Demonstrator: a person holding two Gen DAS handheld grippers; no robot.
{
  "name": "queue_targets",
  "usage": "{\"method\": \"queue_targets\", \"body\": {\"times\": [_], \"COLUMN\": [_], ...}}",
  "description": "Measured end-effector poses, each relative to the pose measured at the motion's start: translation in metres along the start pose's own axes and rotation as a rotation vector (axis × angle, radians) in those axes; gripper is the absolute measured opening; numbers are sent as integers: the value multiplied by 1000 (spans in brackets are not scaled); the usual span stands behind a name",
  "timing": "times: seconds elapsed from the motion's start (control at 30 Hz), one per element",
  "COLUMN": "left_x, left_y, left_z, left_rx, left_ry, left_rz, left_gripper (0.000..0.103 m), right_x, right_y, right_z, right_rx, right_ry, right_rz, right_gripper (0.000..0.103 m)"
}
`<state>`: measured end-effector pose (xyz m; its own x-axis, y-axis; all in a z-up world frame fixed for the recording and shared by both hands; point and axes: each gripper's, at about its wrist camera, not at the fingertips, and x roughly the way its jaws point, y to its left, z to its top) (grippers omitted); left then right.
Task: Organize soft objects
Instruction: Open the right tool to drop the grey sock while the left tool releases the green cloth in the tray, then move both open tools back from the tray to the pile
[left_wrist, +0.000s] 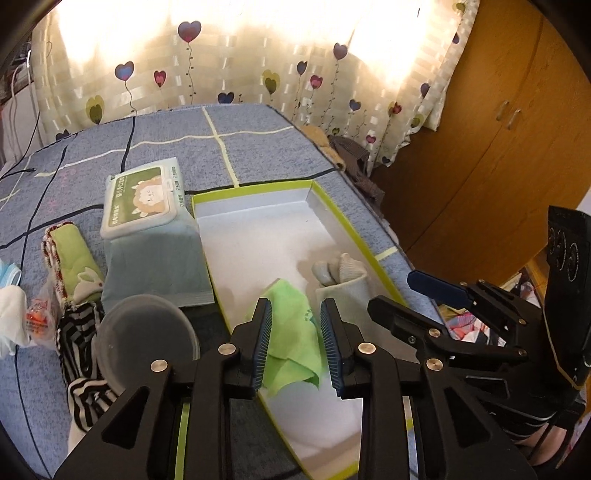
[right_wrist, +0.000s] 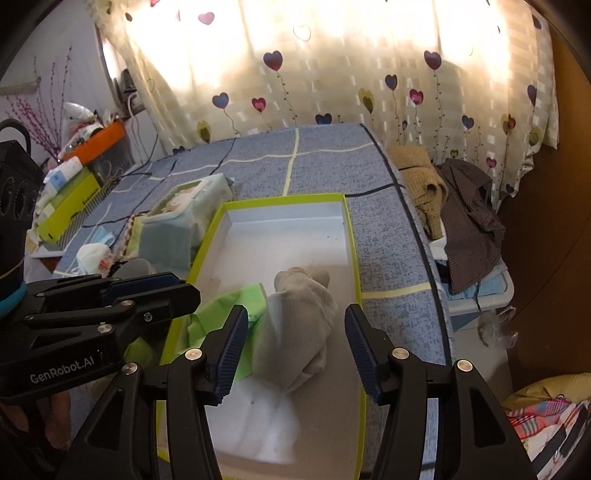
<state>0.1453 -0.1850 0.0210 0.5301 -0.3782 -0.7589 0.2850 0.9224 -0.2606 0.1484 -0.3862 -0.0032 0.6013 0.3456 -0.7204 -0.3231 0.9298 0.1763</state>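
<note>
A shallow white box with a lime-green rim (left_wrist: 347, 225) (right_wrist: 218, 218) lies on the blue bed cover. Inside it are a green cloth (left_wrist: 291, 325) (right_wrist: 229, 306) and grey-white socks (left_wrist: 340, 273) (right_wrist: 299, 325). My left gripper (left_wrist: 295, 325) is open, its pads either side of the green cloth, above it. My right gripper (right_wrist: 295, 332) is open over the socks; it also shows in the left wrist view (left_wrist: 417, 291). Left of the box lie a wet-wipes pack (left_wrist: 144, 199) on a folded blue towel (left_wrist: 155, 258), a green towel (left_wrist: 74, 258) and a striped cloth (left_wrist: 81, 339).
A clear plastic lid (left_wrist: 146, 332), face masks (left_wrist: 9, 277) and a small packet (left_wrist: 37, 317) lie at the left. Clothes (right_wrist: 469, 214) are heaped off the bed's right side. A wooden wardrobe (left_wrist: 498, 147) stands right. Heart-print curtains (right_wrist: 332, 74) hang behind.
</note>
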Motion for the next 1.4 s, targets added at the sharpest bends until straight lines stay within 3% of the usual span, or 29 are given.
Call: {"method": "queue_targets", "body": {"times": [0.6, 1.4], "left_x": [-78, -129], "left_y": [-7, 16], "left_z": [-35, -83], "left_rx": [29, 7], "left_ry": [-102, -159], "left_rz": [-37, 44], "left_gripper": [29, 29], "right_x": [-69, -97], "right_y": [54, 112], "right_z": [-26, -52], "right_rx": [-71, -174], "right_ry": [-65, -82], "right_rz": [20, 76], "right_gripper": [62, 62]}}
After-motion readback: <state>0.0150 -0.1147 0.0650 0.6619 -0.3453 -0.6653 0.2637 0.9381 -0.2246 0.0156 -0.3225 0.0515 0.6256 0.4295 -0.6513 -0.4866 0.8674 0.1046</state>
